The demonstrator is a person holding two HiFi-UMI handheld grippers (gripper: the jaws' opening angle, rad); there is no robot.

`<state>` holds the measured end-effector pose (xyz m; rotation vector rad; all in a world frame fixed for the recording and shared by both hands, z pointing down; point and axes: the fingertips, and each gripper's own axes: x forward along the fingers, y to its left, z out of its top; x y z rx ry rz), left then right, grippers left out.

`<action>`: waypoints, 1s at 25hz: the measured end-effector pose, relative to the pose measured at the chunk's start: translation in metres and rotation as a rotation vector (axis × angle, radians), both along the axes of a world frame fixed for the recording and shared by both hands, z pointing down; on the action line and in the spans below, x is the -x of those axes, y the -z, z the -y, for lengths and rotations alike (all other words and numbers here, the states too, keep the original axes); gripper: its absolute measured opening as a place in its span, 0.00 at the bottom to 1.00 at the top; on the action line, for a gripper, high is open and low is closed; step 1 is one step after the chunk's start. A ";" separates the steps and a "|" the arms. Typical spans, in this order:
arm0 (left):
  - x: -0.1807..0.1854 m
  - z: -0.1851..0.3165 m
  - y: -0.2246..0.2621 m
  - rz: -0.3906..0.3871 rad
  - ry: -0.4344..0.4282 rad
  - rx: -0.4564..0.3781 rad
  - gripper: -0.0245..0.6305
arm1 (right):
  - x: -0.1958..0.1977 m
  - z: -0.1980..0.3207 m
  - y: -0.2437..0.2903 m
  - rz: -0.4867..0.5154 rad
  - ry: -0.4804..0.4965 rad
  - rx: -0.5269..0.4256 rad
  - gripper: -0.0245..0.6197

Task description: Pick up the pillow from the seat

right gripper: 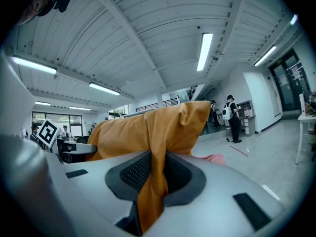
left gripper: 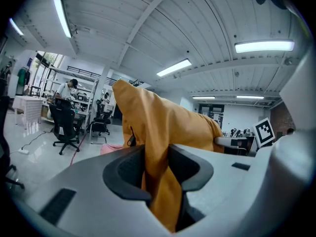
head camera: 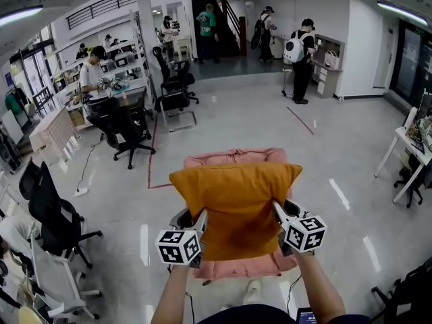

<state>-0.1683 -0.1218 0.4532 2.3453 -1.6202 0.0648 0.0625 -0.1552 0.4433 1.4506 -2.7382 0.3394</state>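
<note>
Head view shows the orange pillow [head camera: 236, 208] at center frame, hanging over the pink seat [head camera: 233, 157] and apparently clear of it, its long axis running left to right between the two tools. The left gripper [head camera: 201, 223] pinches fabric at the pillow's lower left edge, the right gripper [head camera: 278, 212] at its lower right; each gripper view shows jaws clamped on a fold of orange cloth. The pillow's bulk lies up-frame beyond both sets of jaws, equally near each hand. Office chairs [head camera: 121, 123] and people [head camera: 300, 59] stand well beyond, upper frame.
</note>
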 end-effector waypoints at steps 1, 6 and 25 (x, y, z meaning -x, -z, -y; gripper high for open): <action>0.001 -0.004 0.001 -0.002 0.002 -0.004 0.26 | 0.000 -0.004 0.001 -0.001 0.001 -0.003 0.16; 0.004 -0.023 0.009 -0.011 -0.003 -0.021 0.25 | 0.004 -0.023 0.008 -0.005 0.001 -0.011 0.16; 0.015 -0.071 0.016 -0.022 -0.005 -0.045 0.25 | 0.015 -0.071 0.018 -0.003 -0.002 -0.032 0.16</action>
